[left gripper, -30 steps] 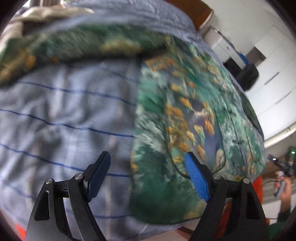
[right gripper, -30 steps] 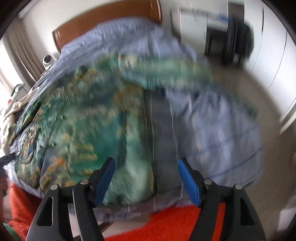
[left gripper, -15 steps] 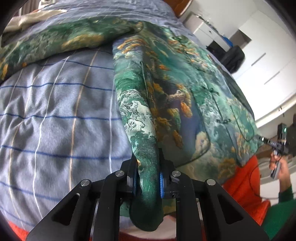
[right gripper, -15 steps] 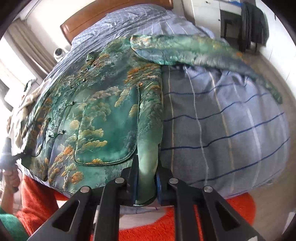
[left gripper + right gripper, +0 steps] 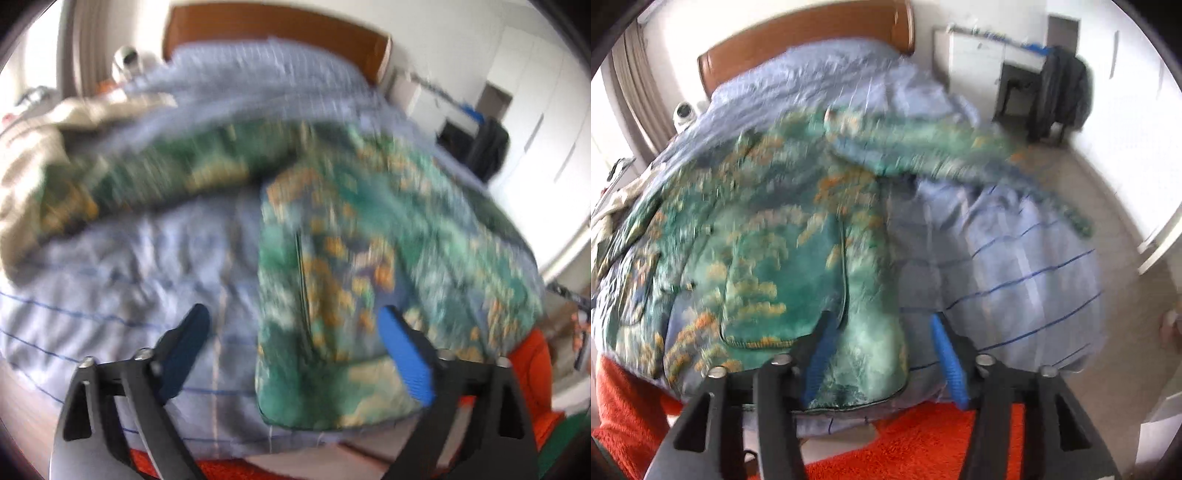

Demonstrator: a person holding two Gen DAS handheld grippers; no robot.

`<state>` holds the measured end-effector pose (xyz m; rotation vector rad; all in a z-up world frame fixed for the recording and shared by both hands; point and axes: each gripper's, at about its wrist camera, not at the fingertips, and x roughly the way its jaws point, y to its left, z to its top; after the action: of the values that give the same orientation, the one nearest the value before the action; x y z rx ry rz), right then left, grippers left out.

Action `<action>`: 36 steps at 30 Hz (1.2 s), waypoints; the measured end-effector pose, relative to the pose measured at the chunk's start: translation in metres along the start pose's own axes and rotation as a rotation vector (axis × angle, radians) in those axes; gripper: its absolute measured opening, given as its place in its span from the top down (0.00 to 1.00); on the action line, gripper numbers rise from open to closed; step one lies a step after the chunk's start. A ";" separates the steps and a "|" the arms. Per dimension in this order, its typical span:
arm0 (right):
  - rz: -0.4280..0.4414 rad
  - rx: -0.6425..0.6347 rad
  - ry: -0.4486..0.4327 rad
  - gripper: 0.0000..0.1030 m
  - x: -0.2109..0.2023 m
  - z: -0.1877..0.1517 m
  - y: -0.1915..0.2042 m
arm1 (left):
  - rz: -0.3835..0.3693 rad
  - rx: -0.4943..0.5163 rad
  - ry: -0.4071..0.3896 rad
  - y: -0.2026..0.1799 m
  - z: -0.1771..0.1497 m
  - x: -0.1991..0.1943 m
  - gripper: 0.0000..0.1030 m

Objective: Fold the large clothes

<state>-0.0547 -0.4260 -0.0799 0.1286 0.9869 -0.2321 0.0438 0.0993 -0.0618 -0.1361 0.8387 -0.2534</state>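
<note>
A large green jacket with orange and white landscape print (image 5: pixel 351 280) lies spread on a blue striped bed cover (image 5: pixel 129 280), sleeves stretched out sideways. Both views are motion-blurred. My left gripper (image 5: pixel 295 350) is open, its blue pads either side of the jacket's lower left hem corner, holding nothing. In the right wrist view the jacket (image 5: pixel 768 258) fills the left half, its sleeve (image 5: pixel 942 155) running right. My right gripper (image 5: pixel 882 354) is open, with the lower right hem corner lying loose between its pads.
The bed has a brown wooden headboard (image 5: pixel 798 40). A beige garment (image 5: pixel 40 155) lies at the bed's left side. An orange rug (image 5: pixel 923 443) covers the floor at the foot. A dark chair with clothes (image 5: pixel 1056 99) and white cabinets (image 5: pixel 546 122) stand at the right.
Half a second ago both grippers were shut on the jacket's hem corners. Both have now opened and let go, and both have pulled back and up from the hem.
</note>
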 end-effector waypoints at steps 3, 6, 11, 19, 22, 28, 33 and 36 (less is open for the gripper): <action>-0.037 0.007 -0.087 0.25 -0.024 0.012 0.006 | 0.029 -0.037 -0.141 -0.010 0.019 -0.027 0.02; -0.040 0.031 -0.168 0.24 -0.043 0.027 0.016 | 0.019 -0.047 -0.221 -0.023 0.030 -0.040 0.01; 0.036 0.057 -0.219 0.24 -0.065 0.044 0.031 | -0.016 -0.002 -0.243 -0.045 0.030 -0.031 0.01; 0.172 0.046 -0.250 0.23 -0.071 0.029 0.050 | -0.058 -0.042 -0.075 -0.055 0.005 0.003 0.01; 0.189 0.047 -0.237 0.23 -0.066 0.021 0.054 | -0.043 -0.038 -0.059 -0.059 0.004 0.004 0.01; 0.115 0.083 -0.208 0.23 -0.053 0.021 0.057 | 0.003 -0.018 -0.072 -0.061 0.011 0.005 0.01; 0.104 0.081 -0.212 0.23 -0.051 0.016 0.055 | 0.054 0.034 -0.104 -0.072 0.021 0.006 0.01; 0.083 0.092 -0.203 0.23 -0.048 0.013 0.050 | 0.083 0.070 -0.128 -0.083 0.026 0.004 0.01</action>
<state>-0.0566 -0.3741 -0.0327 0.2249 0.7677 -0.2099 0.0524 0.0192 -0.0297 -0.0514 0.7056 -0.1938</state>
